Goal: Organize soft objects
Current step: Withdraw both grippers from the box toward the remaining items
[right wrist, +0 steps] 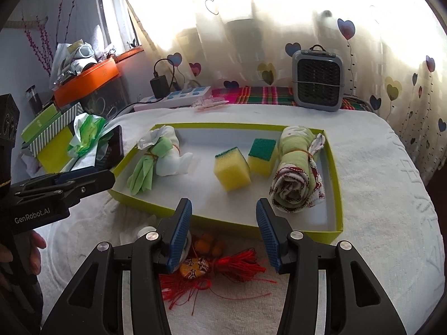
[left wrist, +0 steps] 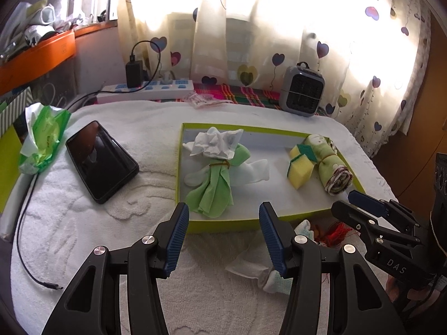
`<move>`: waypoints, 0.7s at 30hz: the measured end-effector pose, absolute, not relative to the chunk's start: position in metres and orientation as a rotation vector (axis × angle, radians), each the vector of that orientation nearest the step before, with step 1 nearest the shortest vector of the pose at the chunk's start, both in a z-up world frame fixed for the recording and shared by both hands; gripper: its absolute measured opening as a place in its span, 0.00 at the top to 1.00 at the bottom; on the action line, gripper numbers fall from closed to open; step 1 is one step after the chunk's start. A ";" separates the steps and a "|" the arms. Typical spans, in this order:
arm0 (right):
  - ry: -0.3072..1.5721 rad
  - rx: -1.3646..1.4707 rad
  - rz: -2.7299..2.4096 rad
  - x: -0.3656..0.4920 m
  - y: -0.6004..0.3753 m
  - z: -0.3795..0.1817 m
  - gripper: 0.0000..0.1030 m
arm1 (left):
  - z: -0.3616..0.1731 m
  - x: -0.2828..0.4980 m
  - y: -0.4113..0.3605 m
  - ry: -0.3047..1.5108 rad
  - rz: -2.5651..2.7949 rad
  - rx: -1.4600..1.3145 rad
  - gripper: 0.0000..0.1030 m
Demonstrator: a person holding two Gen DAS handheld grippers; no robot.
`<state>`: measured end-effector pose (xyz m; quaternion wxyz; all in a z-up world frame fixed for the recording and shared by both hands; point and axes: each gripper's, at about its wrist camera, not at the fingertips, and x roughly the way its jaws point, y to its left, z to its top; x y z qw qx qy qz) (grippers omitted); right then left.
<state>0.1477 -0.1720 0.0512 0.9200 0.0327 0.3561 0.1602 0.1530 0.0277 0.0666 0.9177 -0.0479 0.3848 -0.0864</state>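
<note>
Green-rimmed shallow box (right wrist: 336, 184) on white towel, holding a tied green-and-white cloth bundle (right wrist: 156, 162) far left, two yellow sponges (right wrist: 232, 171) centre, rolled towel (right wrist: 296, 178) right, red tassel ornament (right wrist: 220, 268) on the near side outside the box, left gripper (left wrist: 223, 234) and right gripper (right wrist: 223, 234) both spread wide, empty.

A black glossy smartphone (left wrist: 102, 162) lay on the white towel beside a green tissue pack (left wrist: 42, 139); a grey box fan (right wrist: 317, 79) and white power strip (left wrist: 145, 90) stood behind.

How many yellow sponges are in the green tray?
2. Both lie in the green tray: one sponge near the middle, the other sponge beside the rolled towel. None seems hidden.
</note>
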 end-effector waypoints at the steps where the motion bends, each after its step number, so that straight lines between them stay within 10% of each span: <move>1: 0.732 0.071 0.328 0.146 -0.173 0.051 0.52 | 0.066 0.151 0.027 0.794 -0.184 -0.104 0.50; 21: 0.762 0.096 0.314 0.117 -0.189 0.042 0.52 | 0.046 0.124 0.032 0.844 -0.226 -0.170 0.50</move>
